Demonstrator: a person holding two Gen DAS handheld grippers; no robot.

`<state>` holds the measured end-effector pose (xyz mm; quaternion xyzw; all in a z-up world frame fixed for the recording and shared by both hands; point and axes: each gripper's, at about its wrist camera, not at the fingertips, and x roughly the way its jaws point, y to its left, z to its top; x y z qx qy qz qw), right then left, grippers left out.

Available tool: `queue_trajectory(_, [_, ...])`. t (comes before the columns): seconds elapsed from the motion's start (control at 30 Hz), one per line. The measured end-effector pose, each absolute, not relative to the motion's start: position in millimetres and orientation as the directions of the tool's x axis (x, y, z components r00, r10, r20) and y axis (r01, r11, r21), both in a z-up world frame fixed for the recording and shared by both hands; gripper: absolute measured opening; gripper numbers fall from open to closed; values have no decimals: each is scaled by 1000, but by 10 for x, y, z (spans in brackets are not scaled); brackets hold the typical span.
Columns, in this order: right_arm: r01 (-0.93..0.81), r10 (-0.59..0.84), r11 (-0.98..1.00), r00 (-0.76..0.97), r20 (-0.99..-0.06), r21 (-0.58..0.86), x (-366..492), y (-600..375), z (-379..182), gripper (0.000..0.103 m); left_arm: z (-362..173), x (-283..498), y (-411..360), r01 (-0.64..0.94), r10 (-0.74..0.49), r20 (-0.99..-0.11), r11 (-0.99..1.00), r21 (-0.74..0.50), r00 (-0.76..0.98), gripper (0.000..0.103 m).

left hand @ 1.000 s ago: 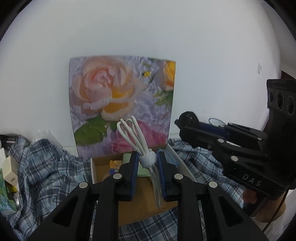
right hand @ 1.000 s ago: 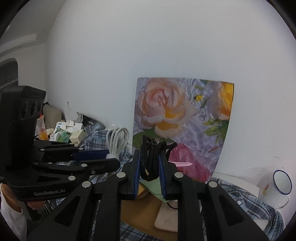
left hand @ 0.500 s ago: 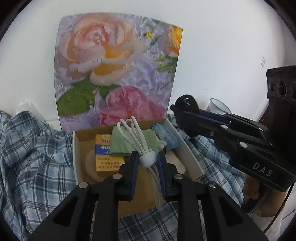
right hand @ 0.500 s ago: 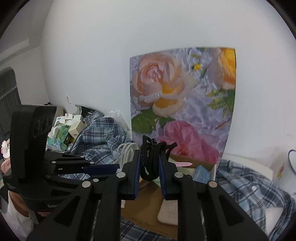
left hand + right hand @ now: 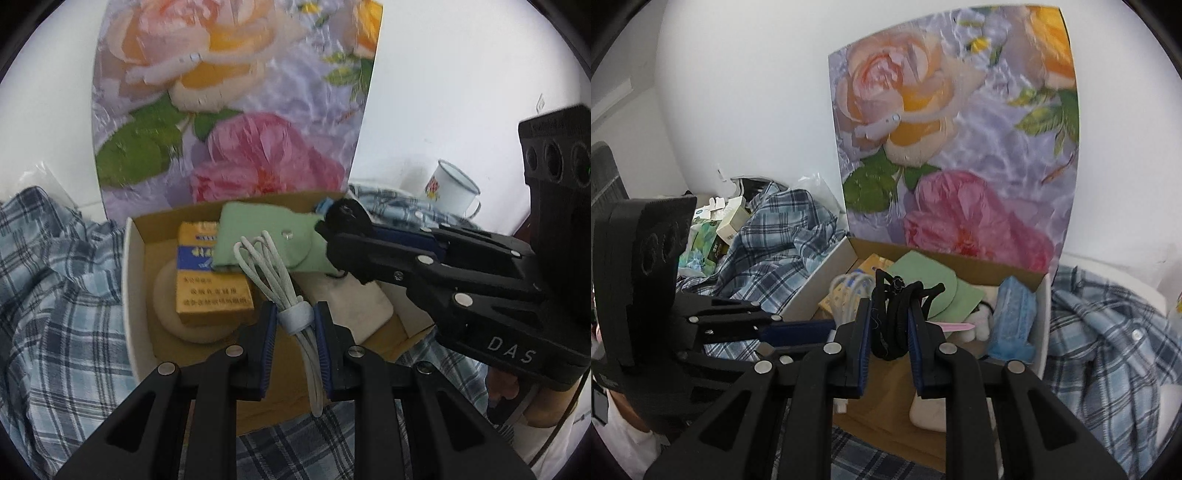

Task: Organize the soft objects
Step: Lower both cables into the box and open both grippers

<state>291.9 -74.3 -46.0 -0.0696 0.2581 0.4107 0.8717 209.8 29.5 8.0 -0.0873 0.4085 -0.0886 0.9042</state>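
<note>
Over the open cardboard box (image 5: 138,295), the left gripper (image 5: 294,319) is clamped on a coiled white cable (image 5: 271,271), pads pressing its wrap band, loops sticking up above a yellow packet (image 5: 212,280) and a green pouch (image 5: 258,230). The right gripper (image 5: 889,325) is closed tight on a bundle of black hair ties (image 5: 894,314), held above the box interior near a blue face mask (image 5: 1014,317). White pad (image 5: 356,301) lies in the box. Box sits on a plaid shirt (image 5: 48,295), flower picture (image 5: 236,99) propped behind it. Enamel mug (image 5: 452,192) at the right, by the wall.
</note>
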Motion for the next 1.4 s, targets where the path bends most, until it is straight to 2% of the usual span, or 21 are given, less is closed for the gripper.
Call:
queue_trajectory(0.33, [-754,697,640,488,-526,148,2992,-703,-600,17,-108,2175,280,98,-273,-747,958,-271,606,22])
queue_trajectory(0.4, [-753,696,641,490,-524,147,2992,-687,-594,18,-87,2170,302,95,-276,-741,956,-278,612,28])
queue_trajectory(0.43, [-752,696,642,491,-524,148,2992,-687,-591,20,-67,2164,313,95,-276,-736,956,-279,618,52])
queue_trajectory(0.47, [-749,695,645,494,-523,149,3000,-684,-589,22,-41,2163,327,90,-273,-732,956,-279,625,85])
queue_trajectory(0.5, [-745,698,648,495,-517,161,3008,-700,-585,29,-24,2155,341,89,-271,-728,956,-279,629,95])
queue_trajectory(0.53, [-742,702,648,496,-511,171,3014,-723,-577,50,-10,2143,347,85,-261,-727,959,-270,635,103])
queue_trajectory(0.57, [-738,706,650,499,-502,181,3016,-748,-566,64,9,2136,353,79,-246,-721,963,-257,648,103])
queue_trajectory(0.6, [-733,710,653,505,-491,191,3015,-781,-551,83,28,2133,360,75,-239,-713,964,-253,659,103])
queue_trajectory(0.77, [-737,722,648,513,-464,193,2982,-837,-497,85,90,2117,428,55,-229,-696,963,-263,681,103])
queue_trajectory(0.87, [-731,721,653,520,-459,197,2991,-853,-494,95,89,2124,454,29,-200,-701,968,-248,685,103])
queue_trajectory(1.1, [-712,708,673,539,-456,202,3023,-905,-496,102,121,2110,519,-5,-160,-695,973,-229,701,103])
queue_trajectory(1.4, [-696,693,693,569,-443,189,3004,-947,-440,102,219,2058,499,-17,-116,-675,982,-187,729,103])
